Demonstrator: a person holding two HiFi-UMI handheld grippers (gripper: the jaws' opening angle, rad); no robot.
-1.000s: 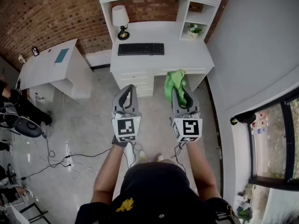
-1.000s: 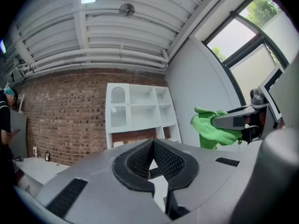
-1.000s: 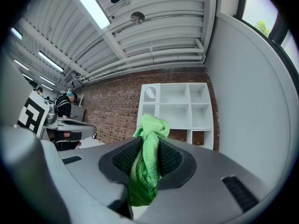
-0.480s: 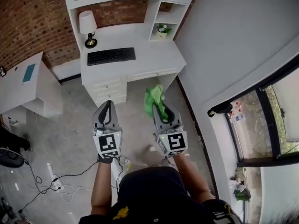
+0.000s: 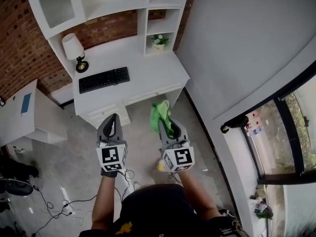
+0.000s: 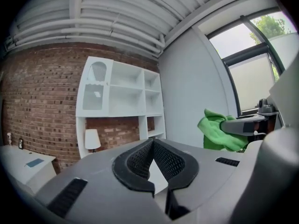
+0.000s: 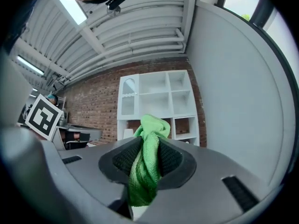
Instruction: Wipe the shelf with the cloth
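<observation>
A white shelf unit (image 5: 148,14) stands on the back of a white desk (image 5: 148,75) against the brick wall; it also shows ahead in the left gripper view (image 6: 121,94) and the right gripper view (image 7: 159,99). My right gripper (image 5: 167,120) is shut on a bunched green cloth (image 5: 160,113), which pokes up between its pads (image 7: 148,139). It hangs over the floor just short of the desk's right front corner. My left gripper (image 5: 114,116) floats beside it, shut with nothing between its jaws (image 6: 153,143). The cloth (image 6: 215,129) shows at the right of the left gripper view.
On the desk stand a lamp (image 5: 74,48), a black keyboard (image 5: 104,79) and a small potted plant (image 5: 158,42) in a low shelf cell. A grey wall (image 5: 232,58) runs on the right. A second white table (image 5: 24,115) stands left, with cables (image 5: 69,206) on the floor.
The view has swung so the desk and shelf unit sit more to the left, with more of the shelves showing. Both grippers keep their pose; the cloth stays held.
</observation>
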